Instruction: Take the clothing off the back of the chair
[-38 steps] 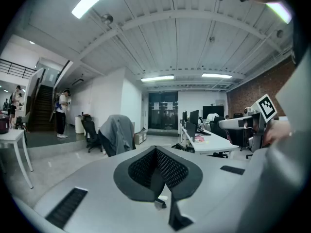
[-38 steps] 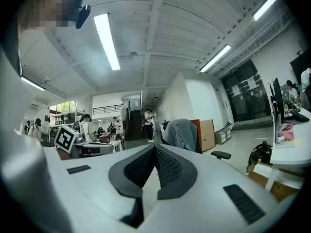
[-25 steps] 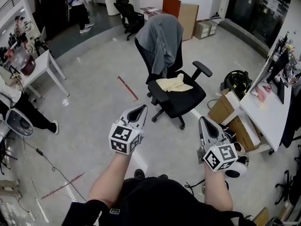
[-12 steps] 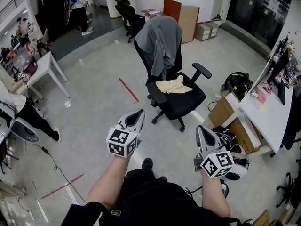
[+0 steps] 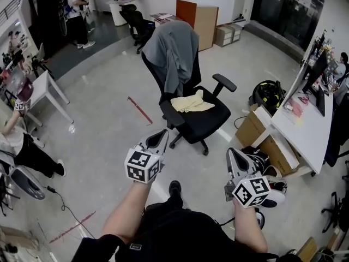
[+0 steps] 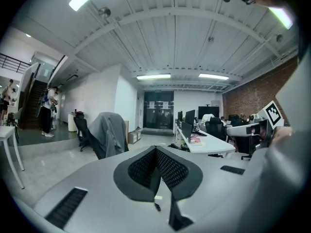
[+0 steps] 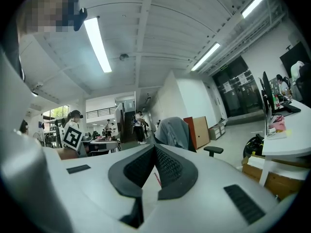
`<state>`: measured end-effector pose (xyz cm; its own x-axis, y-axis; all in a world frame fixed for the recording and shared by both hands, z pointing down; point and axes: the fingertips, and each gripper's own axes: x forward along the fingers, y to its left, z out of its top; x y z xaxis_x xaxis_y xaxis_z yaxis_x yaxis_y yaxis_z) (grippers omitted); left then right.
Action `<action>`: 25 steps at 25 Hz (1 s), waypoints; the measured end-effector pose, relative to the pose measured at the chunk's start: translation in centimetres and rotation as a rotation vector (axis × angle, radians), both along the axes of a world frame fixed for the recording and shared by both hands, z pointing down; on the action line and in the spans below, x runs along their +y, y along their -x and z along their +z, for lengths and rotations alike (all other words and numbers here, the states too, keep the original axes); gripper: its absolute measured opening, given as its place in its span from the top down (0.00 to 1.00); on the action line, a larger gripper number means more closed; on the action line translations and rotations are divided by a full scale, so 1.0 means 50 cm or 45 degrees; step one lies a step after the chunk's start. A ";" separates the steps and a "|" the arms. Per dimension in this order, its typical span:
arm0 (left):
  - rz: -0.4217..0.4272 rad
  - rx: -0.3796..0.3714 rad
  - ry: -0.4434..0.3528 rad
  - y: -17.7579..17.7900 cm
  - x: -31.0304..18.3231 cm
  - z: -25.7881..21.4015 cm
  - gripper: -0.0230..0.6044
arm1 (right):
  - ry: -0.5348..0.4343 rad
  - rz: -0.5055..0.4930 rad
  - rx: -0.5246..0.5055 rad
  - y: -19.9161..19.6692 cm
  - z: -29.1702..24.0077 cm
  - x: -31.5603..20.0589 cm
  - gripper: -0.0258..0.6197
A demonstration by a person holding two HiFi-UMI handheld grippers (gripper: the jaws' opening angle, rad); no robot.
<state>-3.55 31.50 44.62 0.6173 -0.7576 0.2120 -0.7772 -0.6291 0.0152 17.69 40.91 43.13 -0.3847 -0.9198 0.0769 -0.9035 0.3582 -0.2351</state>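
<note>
A grey garment [image 5: 170, 51] hangs over the back of a black office chair [image 5: 202, 121] in the middle of the floor; it also shows as the grey garment [image 6: 111, 132] and the grey garment [image 7: 172, 132] in the gripper views. A pale yellow cloth [image 5: 189, 102] lies on the seat. My left gripper [image 5: 162, 135] is shut and empty, well short of the chair. My right gripper [image 5: 233, 156] is shut too, empty, to the right and nearer me. Both point level toward the chair.
A white desk [image 5: 302, 130] with cardboard boxes [image 5: 256, 127] under it runs along the right. A black bag [image 5: 268, 94] lies beyond it. A small white table [image 5: 46, 86] and a seated person [image 5: 22, 146] are at left. A second chair [image 5: 133, 21] stands at the back.
The chair and garment now sit a little further left and up in the head view. Both grippers hold lower in the picture, still shut.
</note>
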 end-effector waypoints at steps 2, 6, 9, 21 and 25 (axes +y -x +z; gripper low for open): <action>0.006 0.002 0.011 -0.005 -0.026 0.008 0.96 | 0.014 0.004 0.004 -0.001 0.006 -0.022 0.94; 0.017 0.008 0.037 -0.005 -0.089 0.029 0.96 | 0.041 0.009 -0.016 0.000 0.024 -0.081 0.94; 0.011 0.024 0.052 0.003 -0.148 0.040 0.96 | 0.061 -0.008 -0.024 0.009 0.032 -0.141 0.94; -0.033 0.162 0.076 0.064 -0.400 0.042 0.96 | 0.111 -0.050 0.055 0.074 -0.007 -0.395 0.94; -0.043 0.218 0.089 0.099 -0.472 0.038 0.96 | 0.106 -0.068 0.048 0.111 -0.015 -0.462 0.94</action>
<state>-8.48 7.90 46.52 0.6232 -0.7657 0.1591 -0.7803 -0.5953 0.1918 12.12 17.82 42.39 -0.4284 -0.8879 0.1675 -0.8925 0.3868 -0.2319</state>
